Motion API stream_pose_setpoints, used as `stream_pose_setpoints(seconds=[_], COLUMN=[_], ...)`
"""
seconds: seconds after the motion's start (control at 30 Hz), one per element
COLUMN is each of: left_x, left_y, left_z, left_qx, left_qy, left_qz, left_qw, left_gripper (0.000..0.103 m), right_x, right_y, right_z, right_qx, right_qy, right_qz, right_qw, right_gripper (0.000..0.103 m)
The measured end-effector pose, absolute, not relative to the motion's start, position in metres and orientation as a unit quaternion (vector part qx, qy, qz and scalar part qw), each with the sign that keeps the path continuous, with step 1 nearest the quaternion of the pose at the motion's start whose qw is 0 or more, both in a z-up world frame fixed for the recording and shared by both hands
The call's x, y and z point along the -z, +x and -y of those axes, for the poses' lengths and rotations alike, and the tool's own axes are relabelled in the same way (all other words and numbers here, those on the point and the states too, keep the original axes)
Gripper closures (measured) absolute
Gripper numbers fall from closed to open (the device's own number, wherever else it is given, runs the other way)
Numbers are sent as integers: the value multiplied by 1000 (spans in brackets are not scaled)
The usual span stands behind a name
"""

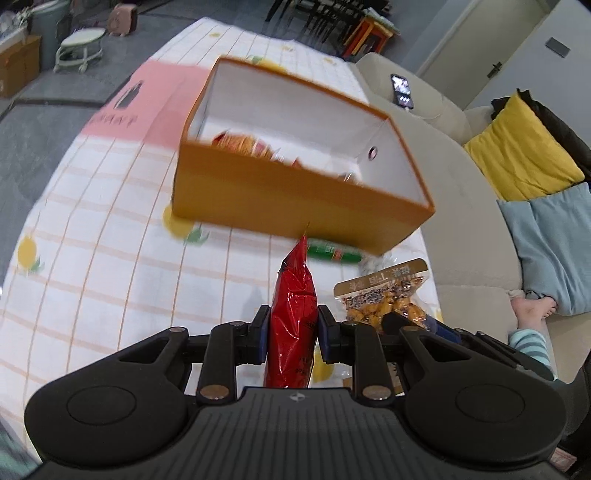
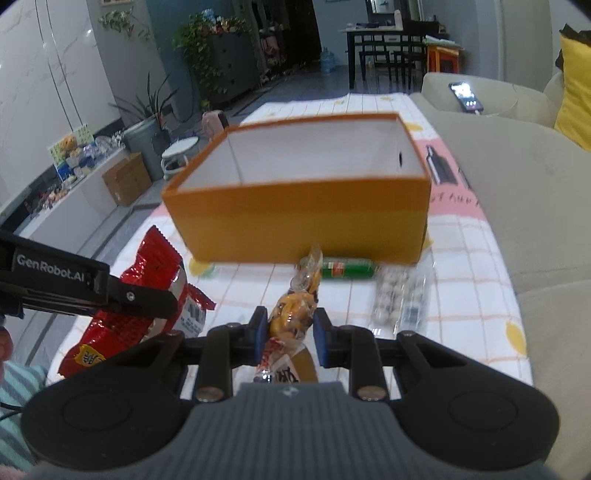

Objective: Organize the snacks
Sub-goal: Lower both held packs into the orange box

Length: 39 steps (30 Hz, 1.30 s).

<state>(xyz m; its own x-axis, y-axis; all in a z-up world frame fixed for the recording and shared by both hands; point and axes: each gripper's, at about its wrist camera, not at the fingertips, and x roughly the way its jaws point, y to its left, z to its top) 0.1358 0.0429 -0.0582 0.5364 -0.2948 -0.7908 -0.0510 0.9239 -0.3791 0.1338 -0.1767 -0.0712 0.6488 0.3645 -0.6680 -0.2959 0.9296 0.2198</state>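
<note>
carrying step: left gripper point(image 1: 292, 328) clamps red bag point(image 1: 293, 314), right gripper point(image 2: 290, 328) grips yellow snack pack point(image 2: 293, 314); next, drop both into orange box point(image 2: 295, 218) at 12 o'clock.

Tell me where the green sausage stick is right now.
The green sausage stick lies on the checked tablecloth just in front of the orange box, seen from the right wrist view, with the clear pack of pale round snacks at its right end.

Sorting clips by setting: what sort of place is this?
Most likely a home living room: a beige sofa with a yellow cushion, a dining table behind, and houseplants.
</note>
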Motion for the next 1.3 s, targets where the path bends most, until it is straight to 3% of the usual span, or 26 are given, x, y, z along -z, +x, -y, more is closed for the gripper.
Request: stream_pose_setpoints(seconds=[0.57, 0.93, 1.3], left_x=[-12, 28, 87], left_y=[243, 347, 403], left_z=[-33, -58, -71], left_qx=[104, 89, 76], left_qy=[-129, -171, -183], left_qz=[-413, -444, -493], left_qw=[895, 875, 847], left_gripper=[75, 75, 75], right_x=[-14, 26, 84], right_y=[245, 365, 442], right_z=[183, 150, 121], right_qx=[-198, -206, -207], right_qy=[33, 52, 63], right_qz=[-305, -377, -454], right_qw=[931, 902, 864], right_gripper=[80, 80, 80])
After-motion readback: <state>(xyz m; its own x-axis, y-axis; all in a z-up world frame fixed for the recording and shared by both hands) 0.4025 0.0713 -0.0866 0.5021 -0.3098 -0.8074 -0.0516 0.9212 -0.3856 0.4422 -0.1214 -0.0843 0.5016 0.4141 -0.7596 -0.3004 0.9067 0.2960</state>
